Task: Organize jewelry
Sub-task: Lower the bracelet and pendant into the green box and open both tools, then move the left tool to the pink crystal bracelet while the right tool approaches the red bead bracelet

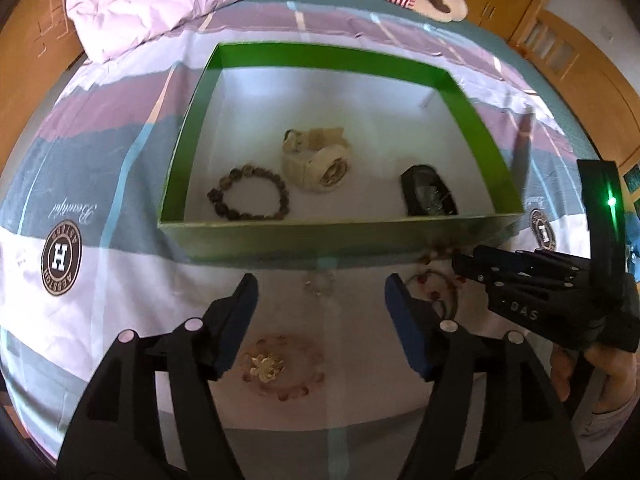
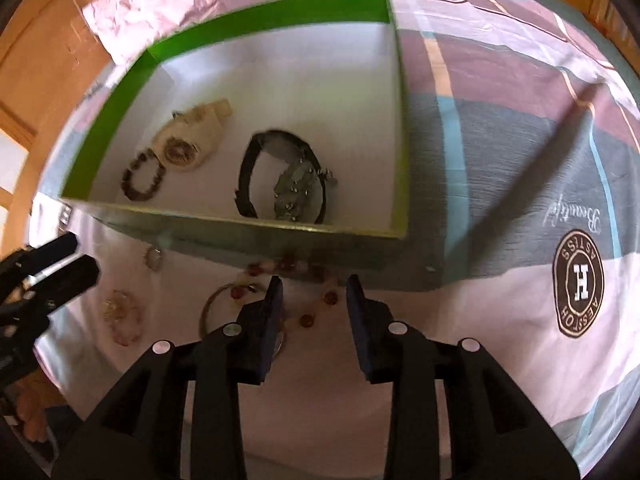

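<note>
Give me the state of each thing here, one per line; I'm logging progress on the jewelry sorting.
Green box: open, no lid on it.
Cream watch: in the box.
Dark bead bracelet: in the box.
Black watch: in the box.
Pink bead bracelet: outside, on the bedspread.
Red bead necklace: outside, before the box.
Left gripper: open, empty.
Right gripper: open, empty, above the necklace.

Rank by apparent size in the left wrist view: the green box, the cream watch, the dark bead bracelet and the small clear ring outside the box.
1. green box
2. cream watch and dark bead bracelet: look alike, not ranked
3. small clear ring, though it lies nearer the camera
</note>
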